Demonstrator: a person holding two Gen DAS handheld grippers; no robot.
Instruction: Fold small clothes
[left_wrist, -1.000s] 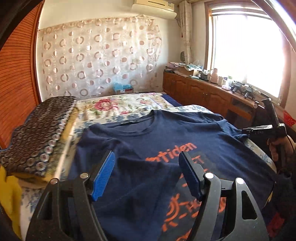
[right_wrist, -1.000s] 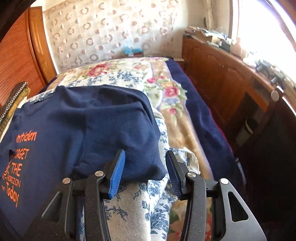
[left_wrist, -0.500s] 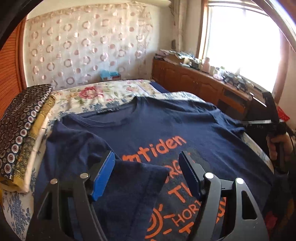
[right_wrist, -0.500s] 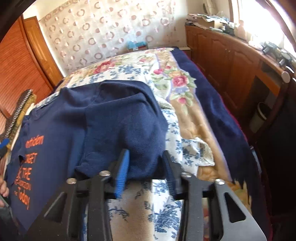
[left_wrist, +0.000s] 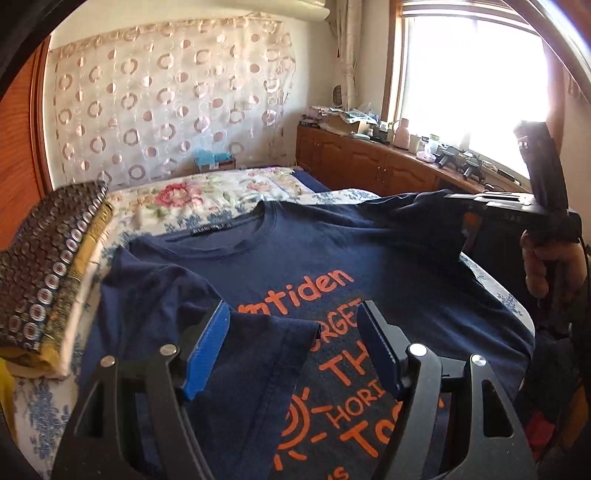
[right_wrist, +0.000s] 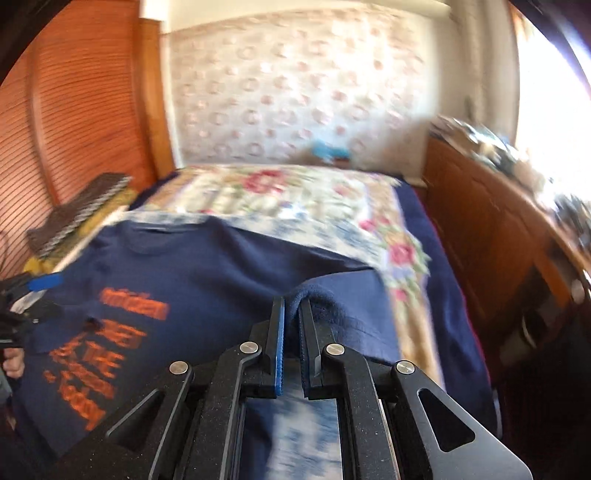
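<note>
Navy cotton T-shirt (left_wrist: 373, 258) with orange lettering, spread front-up across the bed (left_wrist: 221, 192), collar toward the far wall. Near sleeve (left_wrist: 255, 354) already folded inward over the chest print, its hem lying between the blue pads of the left gripper (left_wrist: 291, 343), spread wide above the cloth and gripping nothing. Opposite sleeve (right_wrist: 317, 295) bunched and lifted off the bedding, pinched between the nearly closed pads of the right gripper (right_wrist: 290, 317); same gripper seen from the left wrist camera (left_wrist: 458, 218) at the shirt's far edge, with the person's hand (left_wrist: 539, 266) wrapped around its handle. Floral quilt (right_wrist: 288, 199) under and beyond the shirt, with a dark blue blanket (right_wrist: 439, 266) along the side nearer the cabinets. Folded patterned fabrics (left_wrist: 44, 266) stacked at the bed's left edge beside the shirt. Circle-patterned curtain (left_wrist: 166, 110) on the back wall, wooden cabinets (left_wrist: 369, 162) below a bright window (left_wrist: 469, 85), cluttered on top. Right wrist picture blurred.
</note>
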